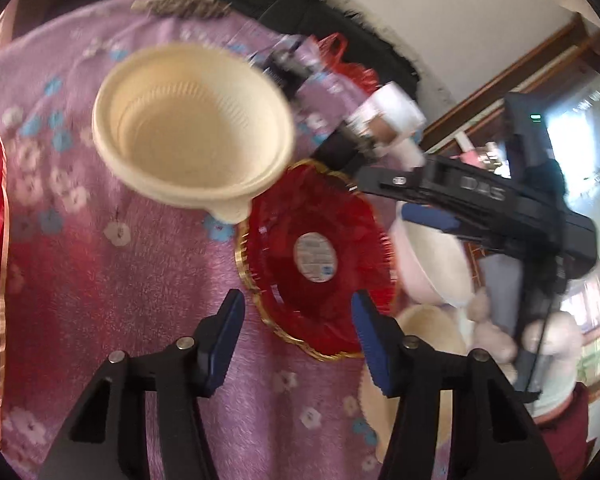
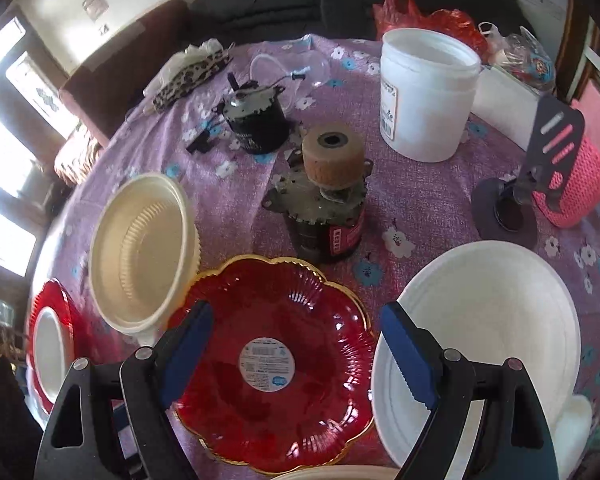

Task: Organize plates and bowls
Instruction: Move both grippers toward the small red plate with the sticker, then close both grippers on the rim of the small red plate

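Observation:
A red scalloped plate (image 2: 272, 360) with a gold rim and a round sticker lies on the purple flowered cloth (image 2: 400, 184). My right gripper (image 2: 298, 352) hovers over it, open, with its blue pads astride the plate's middle and not touching it. To its left stands a stack of cream bowls (image 2: 140, 252), to its right a white plate (image 2: 480, 320). In the left wrist view my left gripper (image 1: 296, 340) is open over bare cloth at the red plate's (image 1: 316, 256) near rim. The cream bowls (image 1: 192, 132) lie beyond. One blue finger (image 1: 428, 216) of the right gripper shows.
A second red plate (image 2: 48, 340) with a white dish on it sits at the table's left edge. Behind the plates stand two motor parts (image 2: 324, 200), a white jar (image 2: 424, 100), a phone stand (image 2: 508, 208) and pink knitting (image 2: 576, 176). A cream rim (image 2: 340, 474) shows at the bottom.

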Action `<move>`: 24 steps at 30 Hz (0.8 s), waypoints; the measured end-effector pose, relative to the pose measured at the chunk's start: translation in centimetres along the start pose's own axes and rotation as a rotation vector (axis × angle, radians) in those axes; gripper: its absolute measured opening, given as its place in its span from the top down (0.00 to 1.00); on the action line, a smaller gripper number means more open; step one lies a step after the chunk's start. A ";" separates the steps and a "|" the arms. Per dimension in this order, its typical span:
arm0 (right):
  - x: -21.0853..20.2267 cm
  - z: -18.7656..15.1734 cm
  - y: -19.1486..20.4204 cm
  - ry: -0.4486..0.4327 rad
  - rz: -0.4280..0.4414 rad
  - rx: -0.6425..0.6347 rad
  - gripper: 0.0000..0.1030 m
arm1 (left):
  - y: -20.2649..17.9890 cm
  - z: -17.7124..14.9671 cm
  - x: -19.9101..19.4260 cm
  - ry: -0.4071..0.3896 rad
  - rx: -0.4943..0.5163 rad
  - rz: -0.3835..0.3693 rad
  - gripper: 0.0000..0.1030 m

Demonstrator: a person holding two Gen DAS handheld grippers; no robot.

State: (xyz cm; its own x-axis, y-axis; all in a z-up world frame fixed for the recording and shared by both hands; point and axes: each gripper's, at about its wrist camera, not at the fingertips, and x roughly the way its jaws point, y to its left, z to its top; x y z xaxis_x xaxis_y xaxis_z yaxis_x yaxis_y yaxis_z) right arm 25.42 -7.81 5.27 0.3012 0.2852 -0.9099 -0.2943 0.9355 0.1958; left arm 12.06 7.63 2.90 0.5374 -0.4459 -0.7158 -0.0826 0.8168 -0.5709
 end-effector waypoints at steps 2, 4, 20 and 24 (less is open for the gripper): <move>0.8 0.2 -0.1 0.022 -0.014 -0.019 0.14 | 0.8 0.1 0.9 0.020 -0.018 0.012 0.47; 1.6 0.5 -0.2 0.041 -0.018 -0.024 0.14 | 1.3 0.1 1.6 0.031 -0.029 0.012 0.47; 5.5 1.6 2.4 0.193 -0.083 -0.183 0.14 | 1.8 0.2 2.0 0.027 0.000 -0.014 0.47; 6.1 0.9 2.7 0.224 -0.041 -0.150 0.17 | 1.7 0.3 2.3 0.037 -0.015 -0.023 0.47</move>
State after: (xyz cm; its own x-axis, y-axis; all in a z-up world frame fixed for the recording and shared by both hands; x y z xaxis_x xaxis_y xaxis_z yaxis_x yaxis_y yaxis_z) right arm 27.30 -3.31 0.63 0.1121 0.1791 -0.9774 -0.4223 0.8990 0.1163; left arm 13.39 8.14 0.40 0.5078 -0.4781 -0.7166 -0.0836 0.8006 -0.5934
